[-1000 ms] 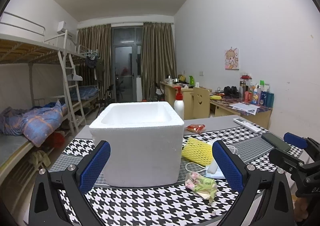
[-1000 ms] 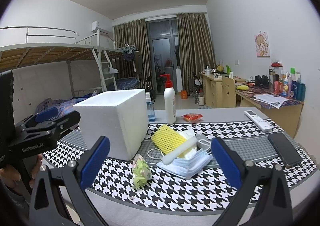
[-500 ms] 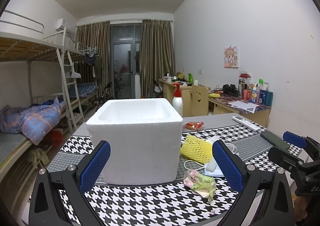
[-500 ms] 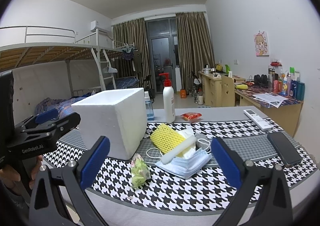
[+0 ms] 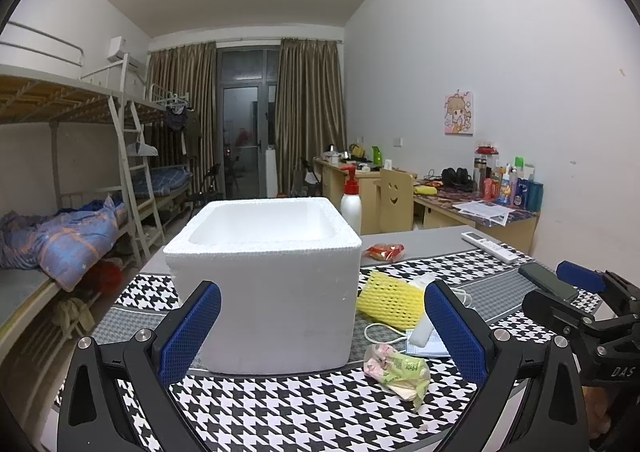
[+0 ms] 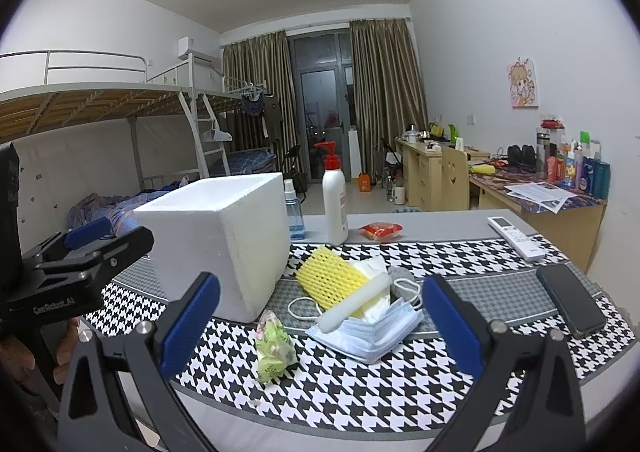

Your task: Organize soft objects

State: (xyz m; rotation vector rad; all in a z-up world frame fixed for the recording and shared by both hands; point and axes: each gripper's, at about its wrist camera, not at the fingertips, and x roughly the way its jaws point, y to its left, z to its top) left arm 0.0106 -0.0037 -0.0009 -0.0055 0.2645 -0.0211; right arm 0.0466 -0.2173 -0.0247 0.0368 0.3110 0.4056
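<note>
Fingers of both grippers are spread wide and nothing is held between them. Through the left gripper (image 5: 322, 332), the white foam box (image 5: 268, 284) is framed just ahead of the left-hand finger and between the two, its open top turned upward, apparently so that soft things can be dropped in. Beyond the right-hand finger of that gripper the soft things are heaped on the bench (image 5: 304, 412): a yellow foam net (image 5: 390, 302), and nearer the fingers a crumpled green wrapper (image 5: 400, 366). Through the right gripper (image 6: 320, 326), the same heap is seen between the fingers: the yellow net, a white foam tube (image 6: 354, 304) laid across it, a blue face mask (image 6: 370, 334) beneath with its ear loops trailing, and the green wrapper nearest the left-hand finger. The box stands just beyond that finger, touching nothing in the heap as far as can be told. A phone (image 6: 570, 300) and a remote control (image 6: 516, 238) lie outside the right-hand finger, well apart from the heap. Nothing is judged to have been sorted yet; the right gripper seems better placed for a first pick.
</note>
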